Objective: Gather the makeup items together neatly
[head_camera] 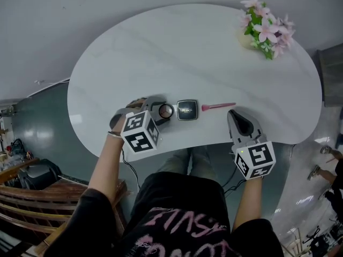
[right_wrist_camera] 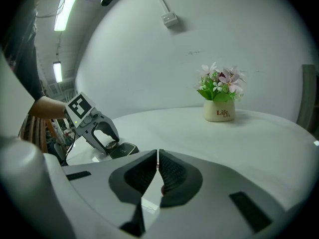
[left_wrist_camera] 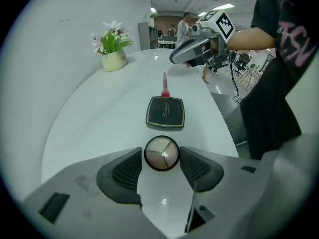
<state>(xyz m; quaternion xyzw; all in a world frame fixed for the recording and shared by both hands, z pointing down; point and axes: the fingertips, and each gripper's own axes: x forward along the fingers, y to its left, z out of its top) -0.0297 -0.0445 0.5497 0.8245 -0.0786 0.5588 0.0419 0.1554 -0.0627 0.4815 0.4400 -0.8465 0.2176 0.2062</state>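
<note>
the jaws of the left gripper (left_wrist_camera: 161, 158) are closed on a small round compact (left_wrist_camera: 161, 152) lying flat near the front edge of the counter (head_camera: 177, 52). the jaws of the right gripper (right_wrist_camera: 158, 158) are pressed together on nothing, just beside the thin end of a pink stick (head_camera: 218, 106). the stick lies flat, its long axis along the row and its thicker end toward the square black case (head_camera: 187, 110) that sits between it and the compact. in the right gripper view the jaws hide nearly all of the stick.
</note>
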